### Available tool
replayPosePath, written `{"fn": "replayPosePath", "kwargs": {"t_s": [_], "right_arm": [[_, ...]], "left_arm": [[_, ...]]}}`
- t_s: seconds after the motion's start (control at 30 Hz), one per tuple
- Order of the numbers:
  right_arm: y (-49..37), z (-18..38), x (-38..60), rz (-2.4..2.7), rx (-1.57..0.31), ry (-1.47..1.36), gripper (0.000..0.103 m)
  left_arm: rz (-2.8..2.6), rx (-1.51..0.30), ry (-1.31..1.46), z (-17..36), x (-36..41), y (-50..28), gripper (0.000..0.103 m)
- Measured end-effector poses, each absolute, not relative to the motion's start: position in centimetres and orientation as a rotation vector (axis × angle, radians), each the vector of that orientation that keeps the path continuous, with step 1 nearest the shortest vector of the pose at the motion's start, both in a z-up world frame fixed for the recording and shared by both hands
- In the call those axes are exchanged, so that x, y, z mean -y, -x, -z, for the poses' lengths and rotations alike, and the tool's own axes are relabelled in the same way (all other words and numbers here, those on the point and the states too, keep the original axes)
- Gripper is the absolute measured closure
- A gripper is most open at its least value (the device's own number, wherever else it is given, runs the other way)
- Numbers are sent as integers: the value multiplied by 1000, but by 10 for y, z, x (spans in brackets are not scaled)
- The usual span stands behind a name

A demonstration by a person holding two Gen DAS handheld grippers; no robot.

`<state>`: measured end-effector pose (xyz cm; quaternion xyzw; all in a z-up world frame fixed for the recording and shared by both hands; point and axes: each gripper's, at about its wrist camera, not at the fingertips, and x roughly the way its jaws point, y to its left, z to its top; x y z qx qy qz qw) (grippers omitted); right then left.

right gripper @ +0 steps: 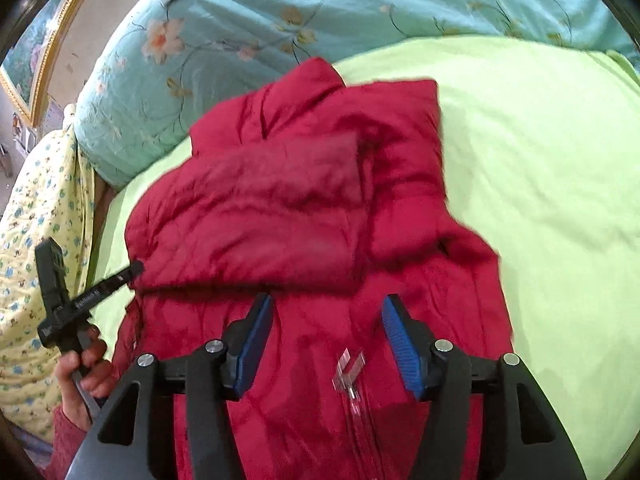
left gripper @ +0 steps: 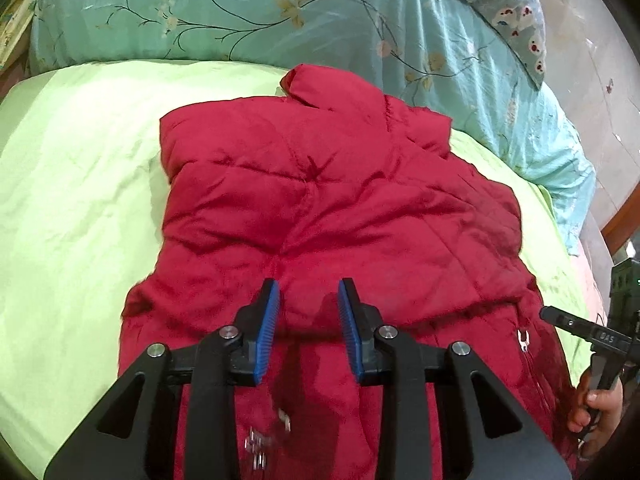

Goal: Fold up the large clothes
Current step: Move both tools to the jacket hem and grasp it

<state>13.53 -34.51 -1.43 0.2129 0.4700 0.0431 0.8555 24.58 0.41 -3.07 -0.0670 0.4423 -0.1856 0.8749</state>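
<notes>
Red puffer jacket (left gripper: 320,216) sits half-folded mid-bed (left gripper: 72,184), collar toward the quilt (left gripper: 240,12); left gripper (left gripper: 308,300) and right gripper (right gripper: 326,316) hover empty, jaws wide, probably lining up the next fold.

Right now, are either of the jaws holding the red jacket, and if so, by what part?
Nothing is held. The left gripper and right gripper both hover open above the red jacket, which lies on the green sheet.

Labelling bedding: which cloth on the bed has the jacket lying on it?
The plain lime-green sheet carries the red jacket. The teal floral quilt lies bunched behind it, and the cartoon-print pillow sits far right.
</notes>
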Motion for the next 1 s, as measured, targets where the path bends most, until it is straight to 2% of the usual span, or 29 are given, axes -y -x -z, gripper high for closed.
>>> {"fn": "replayPosePath", "kwargs": {"t_s": [0.3, 0.37, 0.5, 0.8, 0.87, 1.0], "right_arm": [[-84, 2, 350, -91, -988, -445, 43], [-72, -3, 350, -84, -985, -424, 40], [-45, -14, 352, -15, -968, -332, 28], [7, -5, 352, 56, -1037, -281, 22], [14, 1, 345, 58, -1063, -265, 22], [23, 14, 334, 63, -1119, -222, 22]], "left_arm": [[365, -954, 155, 30, -35, -197, 75], [354, -962, 168, 31, -45, -185, 75], [345, -974, 172, 35, -63, -159, 75], [296, -991, 164, 41, -96, -109, 61], [292, -990, 176, 42, -101, -101, 55], [286, -1001, 183, 46, -109, -89, 52]]}}
